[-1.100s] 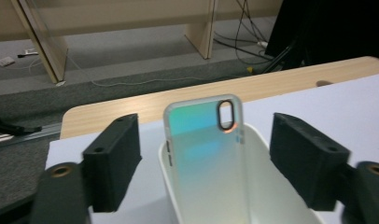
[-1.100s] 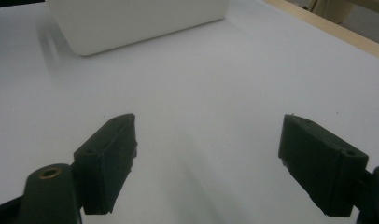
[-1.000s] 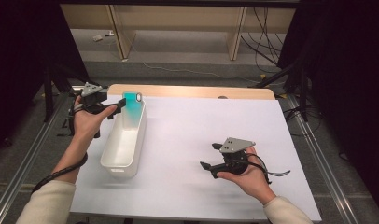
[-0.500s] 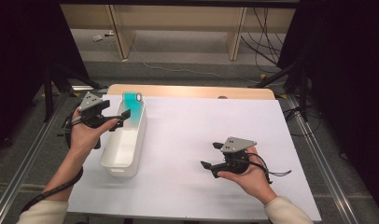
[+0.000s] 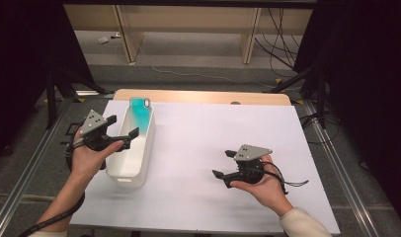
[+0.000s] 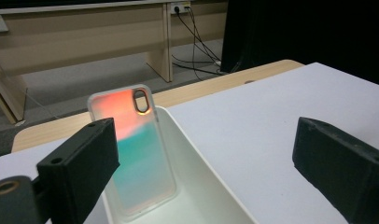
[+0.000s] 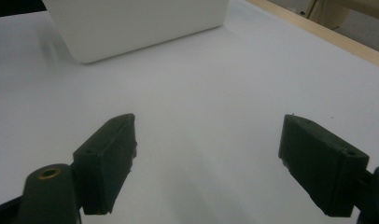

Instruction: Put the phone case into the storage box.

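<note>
At nine o'clock, my left gripper (image 5: 120,139), its empty jaws just opened wide, leaves the phone case (image 5: 140,117) propped in the white bin (image 5: 139,170); next I would back away. My right gripper (image 5: 227,170) gapes empty.

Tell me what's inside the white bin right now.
A phone case, orange fading to teal, stands tilted against the far end wall of the white bin, its top above the rim. The left gripper covers part of the bin's inside in the high view.
</note>
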The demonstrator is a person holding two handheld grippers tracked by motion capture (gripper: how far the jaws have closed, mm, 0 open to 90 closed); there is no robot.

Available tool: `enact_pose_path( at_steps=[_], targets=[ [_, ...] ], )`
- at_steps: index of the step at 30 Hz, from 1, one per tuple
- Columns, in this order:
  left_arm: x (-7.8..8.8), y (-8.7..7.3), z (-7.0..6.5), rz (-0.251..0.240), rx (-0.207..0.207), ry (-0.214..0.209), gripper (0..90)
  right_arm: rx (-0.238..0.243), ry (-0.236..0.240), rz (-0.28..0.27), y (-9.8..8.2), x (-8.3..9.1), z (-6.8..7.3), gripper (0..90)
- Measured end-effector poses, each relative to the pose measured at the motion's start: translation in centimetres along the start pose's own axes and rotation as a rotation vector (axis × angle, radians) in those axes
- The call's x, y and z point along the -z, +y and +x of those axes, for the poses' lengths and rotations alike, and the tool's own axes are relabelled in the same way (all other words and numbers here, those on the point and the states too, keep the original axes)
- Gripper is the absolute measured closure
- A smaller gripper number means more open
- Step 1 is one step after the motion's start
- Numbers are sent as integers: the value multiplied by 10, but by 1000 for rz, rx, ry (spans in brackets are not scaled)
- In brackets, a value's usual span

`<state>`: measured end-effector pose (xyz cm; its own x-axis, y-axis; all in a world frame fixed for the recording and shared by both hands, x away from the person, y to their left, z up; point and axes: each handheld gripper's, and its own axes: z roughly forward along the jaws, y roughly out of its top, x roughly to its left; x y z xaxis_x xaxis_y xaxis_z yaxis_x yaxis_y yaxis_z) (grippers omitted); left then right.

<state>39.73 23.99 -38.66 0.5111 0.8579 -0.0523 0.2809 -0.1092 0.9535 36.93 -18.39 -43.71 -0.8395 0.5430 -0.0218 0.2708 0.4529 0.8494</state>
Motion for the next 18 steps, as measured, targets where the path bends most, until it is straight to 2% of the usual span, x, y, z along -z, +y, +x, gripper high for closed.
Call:
enact_pose_path(
  at_steps=[3,13,18],
  targets=[
    [3,-2,-7,-8,-11,-20,65,5,-6,-15,-1,0,0,202],
    [12,-16,-37,-28,-56,-105,63,-12,-15,-9,-5,8,-2,202],
    [16,-26,-50,-31,-65,-147,62,-6,-16,-17,-5,9,-3,202]
  ],
)
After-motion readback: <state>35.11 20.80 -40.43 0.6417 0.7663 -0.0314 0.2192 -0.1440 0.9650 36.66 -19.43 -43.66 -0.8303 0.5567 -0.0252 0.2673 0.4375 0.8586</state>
